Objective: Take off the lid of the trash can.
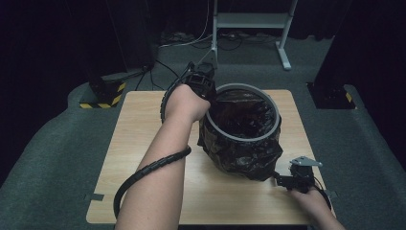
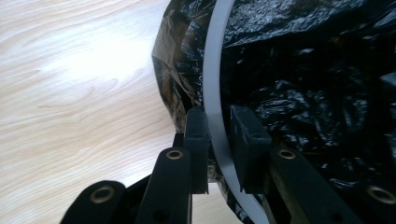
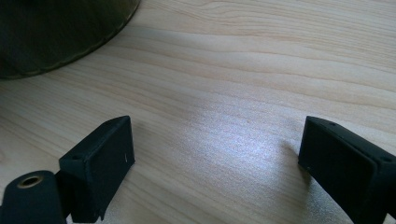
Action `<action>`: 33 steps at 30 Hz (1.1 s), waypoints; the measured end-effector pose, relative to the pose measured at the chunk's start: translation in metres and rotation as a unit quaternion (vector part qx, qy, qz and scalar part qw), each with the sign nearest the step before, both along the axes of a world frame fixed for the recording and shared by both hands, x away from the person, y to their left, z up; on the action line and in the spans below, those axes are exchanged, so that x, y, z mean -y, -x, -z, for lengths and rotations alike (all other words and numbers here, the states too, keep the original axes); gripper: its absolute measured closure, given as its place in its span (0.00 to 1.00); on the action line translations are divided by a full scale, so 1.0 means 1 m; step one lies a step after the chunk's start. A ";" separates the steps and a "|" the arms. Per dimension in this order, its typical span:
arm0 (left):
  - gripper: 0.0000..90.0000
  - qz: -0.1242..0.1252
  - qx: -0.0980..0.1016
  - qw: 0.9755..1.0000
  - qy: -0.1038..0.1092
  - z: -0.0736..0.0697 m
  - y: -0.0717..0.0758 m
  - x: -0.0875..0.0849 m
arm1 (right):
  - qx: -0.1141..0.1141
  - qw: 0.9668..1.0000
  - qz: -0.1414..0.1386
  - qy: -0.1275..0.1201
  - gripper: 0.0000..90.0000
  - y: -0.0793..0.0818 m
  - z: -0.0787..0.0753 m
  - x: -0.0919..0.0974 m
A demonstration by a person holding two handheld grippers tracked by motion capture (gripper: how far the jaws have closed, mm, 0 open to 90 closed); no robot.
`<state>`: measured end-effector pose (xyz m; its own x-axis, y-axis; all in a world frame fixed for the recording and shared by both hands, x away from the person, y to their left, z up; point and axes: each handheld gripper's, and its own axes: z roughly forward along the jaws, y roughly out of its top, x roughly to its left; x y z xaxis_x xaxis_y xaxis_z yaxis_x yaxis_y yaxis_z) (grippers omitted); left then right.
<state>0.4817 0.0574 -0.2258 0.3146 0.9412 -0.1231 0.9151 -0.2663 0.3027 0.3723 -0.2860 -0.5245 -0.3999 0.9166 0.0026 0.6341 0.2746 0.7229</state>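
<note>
A round bin with a grey rim point(image 1: 246, 86) stands at the middle right of the wooden table point(image 1: 139, 129), lined with a black plastic bag point(image 1: 239, 153) that drapes over its outside. My left gripper point(image 1: 209, 96) sits at the bin's left rim. In the left gripper view its jaws straddle the grey rim point(image 2: 212, 70), one pad outside on the bag and one inside, and the left gripper point(image 2: 219, 135) is shut on it. My right gripper point(image 1: 280, 181) rests low on the table by the bin's front right. It stands open point(image 3: 215, 154) over bare wood, with the bag's edge point(image 3: 56, 32) farther off.
A white metal stand point(image 1: 249, 21) and floor cables lie beyond the table. Dark posts with yellow-black striped bases point(image 1: 103, 96) flank the table's back corners. Grey carpet surrounds the table. The left gripper's cable point(image 1: 143, 170) loops beside the forearm.
</note>
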 end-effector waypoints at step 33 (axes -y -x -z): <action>0.90 -0.065 -0.017 0.976 0.205 0.018 -0.007 -0.043 | 0.000 1.000 -0.001 0.002 0.11 0.000 0.000 0.000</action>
